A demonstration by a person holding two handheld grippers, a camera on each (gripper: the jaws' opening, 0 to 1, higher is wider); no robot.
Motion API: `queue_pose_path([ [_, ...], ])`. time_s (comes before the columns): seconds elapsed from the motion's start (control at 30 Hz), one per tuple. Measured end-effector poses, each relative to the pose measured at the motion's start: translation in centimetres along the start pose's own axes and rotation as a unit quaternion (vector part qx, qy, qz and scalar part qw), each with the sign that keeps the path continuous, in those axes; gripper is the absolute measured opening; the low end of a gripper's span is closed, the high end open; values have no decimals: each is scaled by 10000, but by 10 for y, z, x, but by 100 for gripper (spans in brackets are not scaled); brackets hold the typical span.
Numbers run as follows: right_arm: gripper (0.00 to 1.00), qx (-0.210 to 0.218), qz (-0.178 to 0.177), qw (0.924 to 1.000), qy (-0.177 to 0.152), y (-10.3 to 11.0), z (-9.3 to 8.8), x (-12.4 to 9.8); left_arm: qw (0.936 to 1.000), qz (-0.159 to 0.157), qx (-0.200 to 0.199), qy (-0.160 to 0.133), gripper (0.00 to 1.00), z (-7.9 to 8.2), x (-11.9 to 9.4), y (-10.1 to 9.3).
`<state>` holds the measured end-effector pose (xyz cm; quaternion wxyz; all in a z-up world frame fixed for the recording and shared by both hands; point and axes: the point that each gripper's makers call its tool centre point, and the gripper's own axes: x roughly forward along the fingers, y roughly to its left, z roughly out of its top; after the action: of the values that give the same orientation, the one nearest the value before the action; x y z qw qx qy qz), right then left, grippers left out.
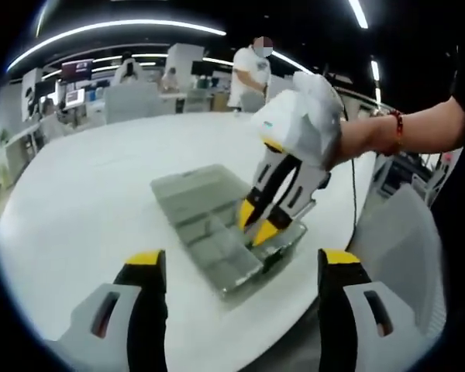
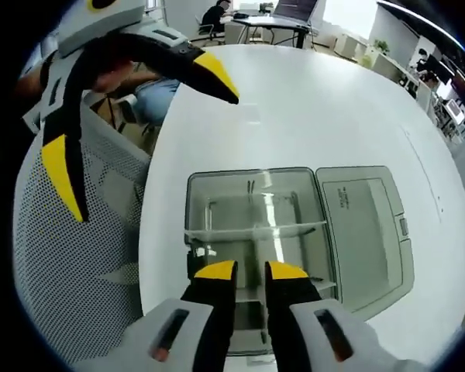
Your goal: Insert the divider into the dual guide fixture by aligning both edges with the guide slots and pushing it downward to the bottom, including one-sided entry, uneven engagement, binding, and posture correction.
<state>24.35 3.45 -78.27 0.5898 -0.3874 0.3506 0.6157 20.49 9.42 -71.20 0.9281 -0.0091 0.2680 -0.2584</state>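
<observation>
The right hand-held gripper (image 1: 262, 221) is down inside the clear plastic fixture box (image 2: 217, 194), its yellow-tipped jaws drawn narrow; in the right gripper view those jaws (image 2: 250, 273) stand almost together just short of a thin clear divider (image 2: 256, 229) that spans the box from wall to wall directly ahead of them. Whether anything is pinched between the tips I cannot tell, since the plastic is see-through and the gap is tiny. The left hand-held gripper (image 1: 240, 267) hangs back above the table (image 1: 101, 194) with its jaws spread wide and nothing between them, the box lying ahead of it. My reading is that the step in hand is seating: the divider looks entered in its side guides, and the next move calls for an even downward push, watching that neither end runs ahead and binds; if one end sits higher, a small tilt back to level should come first. Counted: two hand-held grippers, one box with one open lid (image 2: 364, 225) lying flat on the far right side of the right gripper, one crosswise divider clearly seen, and one table carrying it all.
</observation>
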Motion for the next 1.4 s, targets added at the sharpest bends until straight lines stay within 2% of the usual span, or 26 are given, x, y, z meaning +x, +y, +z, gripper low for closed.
queue_pose_path([
  [0.1, 12, 38, -100, 9999, -57, 0, -2, -4, 9999, 102, 4, -18, 78, 1, -2, 7],
  [0.37, 17, 393, -272, 9981, -381, -5, 1, -11, 9987, 456, -25, 208, 77, -6, -6, 27],
  [0.67, 23, 668, -536, 9916, -969, -7, 11, -19, 9959, 829, -205, 315, 77, -11, -3, 53],
  [0.87, 26, 701, -515, 9888, -1210, -4, 15, -26, 9949, 905, -218, 393, 78, -15, -1, 59],
  [0.97, 32, 779, -562, 9868, -1301, -7, 16, -29, 9940, 926, -481, 327, 78, -15, 0, 62],
  [1.1, 37, 870, -662, 9803, -1642, -7, 26, -36, 9922, 1055, -490, 460, 78, -21, 1, 68],
  [1.3, 40, 1002, -590, 9769, -1795, 1, 32, -38, 9876, 1344, -604, 551, 78, -27, -4, 82],
  [1.4, 42, 1080, -548, 9763, -1792, 3, 33, -37, 9863, 1388, -675, 576, 77, -31, -5, 88],
])
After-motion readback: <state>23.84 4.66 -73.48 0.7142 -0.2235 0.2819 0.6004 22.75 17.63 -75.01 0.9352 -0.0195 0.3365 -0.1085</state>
